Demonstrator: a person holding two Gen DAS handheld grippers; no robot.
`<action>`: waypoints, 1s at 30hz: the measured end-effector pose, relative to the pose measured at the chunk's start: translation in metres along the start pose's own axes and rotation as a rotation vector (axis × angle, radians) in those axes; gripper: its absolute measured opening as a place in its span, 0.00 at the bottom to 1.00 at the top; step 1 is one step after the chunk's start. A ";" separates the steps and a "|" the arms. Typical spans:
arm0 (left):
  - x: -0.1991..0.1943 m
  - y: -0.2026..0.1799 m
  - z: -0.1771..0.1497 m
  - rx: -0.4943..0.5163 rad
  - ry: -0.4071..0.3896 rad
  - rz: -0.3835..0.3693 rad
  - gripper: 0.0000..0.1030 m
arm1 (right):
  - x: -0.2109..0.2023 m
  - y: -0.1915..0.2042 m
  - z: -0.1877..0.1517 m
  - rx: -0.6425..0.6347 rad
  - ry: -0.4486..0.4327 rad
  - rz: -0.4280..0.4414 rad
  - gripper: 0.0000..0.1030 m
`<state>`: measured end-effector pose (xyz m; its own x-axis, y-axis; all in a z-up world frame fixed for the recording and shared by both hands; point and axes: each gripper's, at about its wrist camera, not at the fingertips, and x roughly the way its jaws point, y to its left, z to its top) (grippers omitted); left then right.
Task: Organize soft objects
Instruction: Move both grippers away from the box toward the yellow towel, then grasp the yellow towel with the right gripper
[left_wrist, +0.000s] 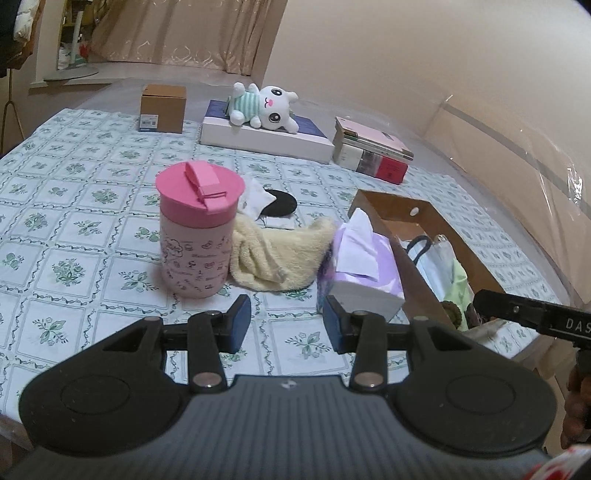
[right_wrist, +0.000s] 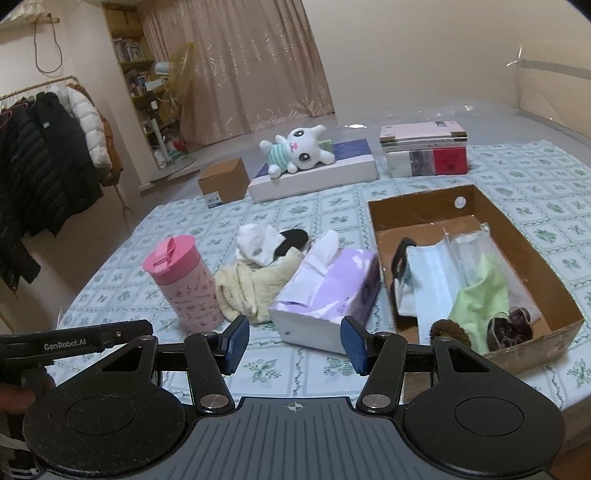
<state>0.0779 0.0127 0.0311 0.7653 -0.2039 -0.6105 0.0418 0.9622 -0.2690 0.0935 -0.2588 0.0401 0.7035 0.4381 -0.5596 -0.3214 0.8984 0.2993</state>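
Both the left gripper (left_wrist: 287, 323) and right gripper (right_wrist: 291, 345) hover with jaws apart and empty. Mid-bed, the cream towel (right_wrist: 251, 286) slumps between pink cup (right_wrist: 183, 282) and tissue box (right_wrist: 328, 295); it looks light and floppy, best pinched at a bunched fold.
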 end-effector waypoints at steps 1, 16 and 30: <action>0.001 0.000 0.000 -0.002 -0.001 0.001 0.37 | 0.000 0.001 0.000 -0.004 0.002 0.001 0.53; 0.005 0.027 0.018 0.075 0.011 0.037 0.37 | 0.049 0.025 0.014 -0.199 0.075 0.079 0.77; 0.035 0.093 0.041 0.126 0.077 0.100 0.64 | 0.174 0.063 0.043 -0.525 0.204 0.180 0.85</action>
<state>0.1352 0.1020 0.0153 0.7186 -0.1151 -0.6858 0.0519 0.9923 -0.1121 0.2228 -0.1269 -0.0052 0.4894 0.5353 -0.6884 -0.7315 0.6817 0.0101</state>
